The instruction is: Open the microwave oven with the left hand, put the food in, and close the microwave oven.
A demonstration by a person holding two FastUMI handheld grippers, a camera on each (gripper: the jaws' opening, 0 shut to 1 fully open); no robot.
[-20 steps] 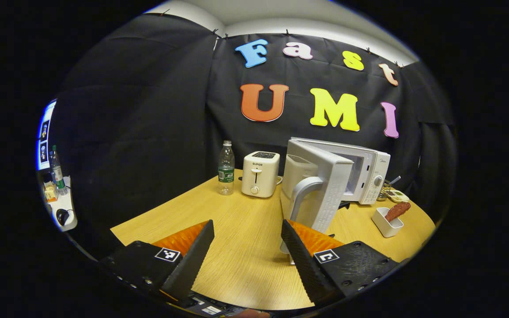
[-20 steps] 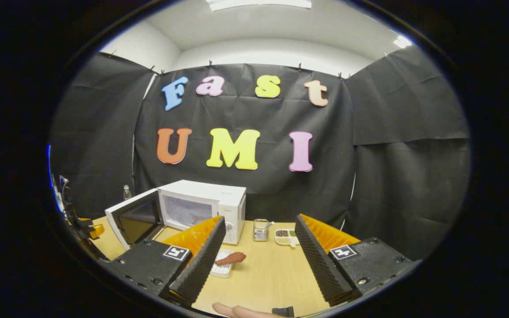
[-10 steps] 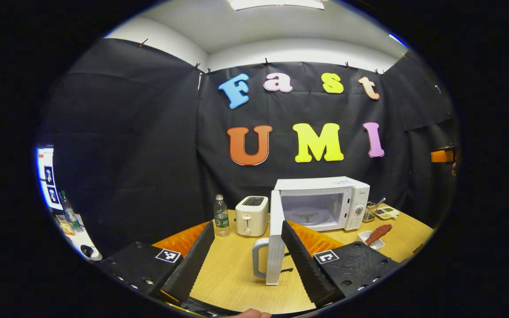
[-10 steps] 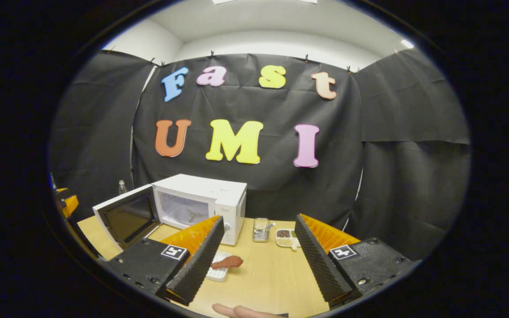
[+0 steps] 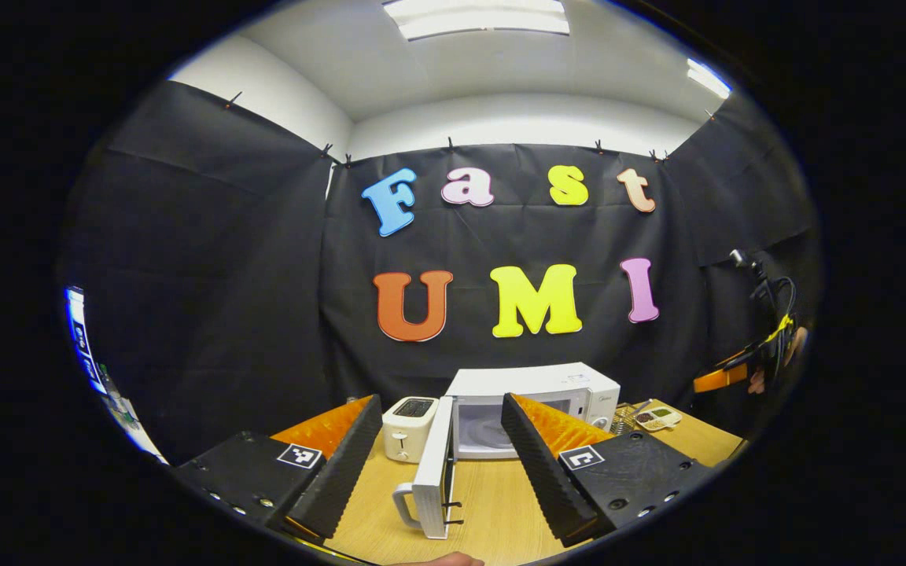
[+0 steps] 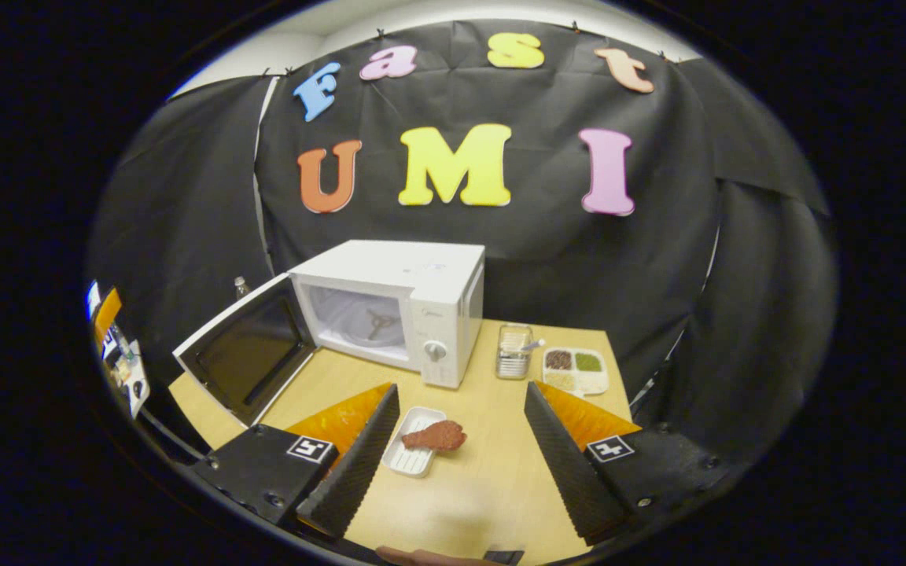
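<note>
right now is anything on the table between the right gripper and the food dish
Nothing visible. In the right gripper view the food in its white dish lies on bare table just ahead of the open right gripper.

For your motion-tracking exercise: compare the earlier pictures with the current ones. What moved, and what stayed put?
The left gripper has drawn back from the open microwave door, empty. The right gripper has tilted down toward the food in its white dish. Door, food and dish stayed put.
</note>
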